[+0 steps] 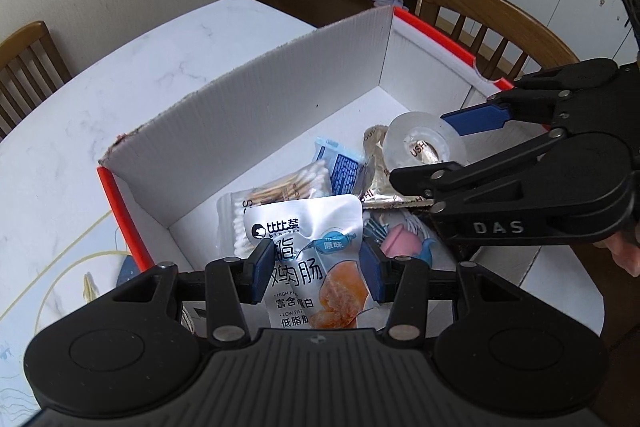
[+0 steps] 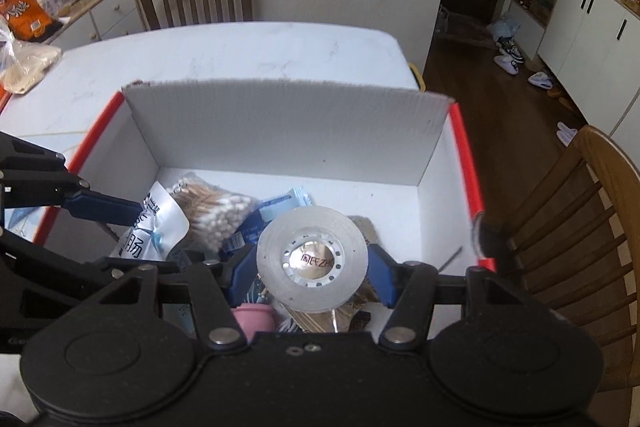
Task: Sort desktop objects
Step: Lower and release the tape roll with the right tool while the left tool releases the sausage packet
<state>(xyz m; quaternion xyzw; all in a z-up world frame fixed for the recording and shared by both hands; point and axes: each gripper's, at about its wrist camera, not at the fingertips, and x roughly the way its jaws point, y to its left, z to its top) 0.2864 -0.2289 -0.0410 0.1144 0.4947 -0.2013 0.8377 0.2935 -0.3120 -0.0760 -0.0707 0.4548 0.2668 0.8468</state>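
Note:
A white cardboard box point(image 1: 256, 83) with red outer sides stands on the marble table point(image 1: 120, 67). My left gripper point(image 1: 316, 273) is shut on a silver sausage packet point(image 1: 304, 227) and holds it over the box's near end. My right gripper point(image 2: 312, 271) is shut on a clear tape roll point(image 2: 312, 263), hanging above the box's contents. In the left wrist view, the right gripper point(image 1: 420, 147) reaches in from the right with the tape roll point(image 1: 424, 143). In the right wrist view, the left gripper point(image 2: 158, 235) comes in from the left with the packet point(image 2: 160, 223).
Inside the box lie a bag of cotton swabs point(image 1: 280, 187), a blue sachet point(image 1: 340, 167), a gold foil packet point(image 1: 384, 187) and a pink item point(image 1: 400, 243). Wooden chairs point(image 2: 580, 219) stand around the table. A yellow cord point(image 1: 72, 255) lies left of the box.

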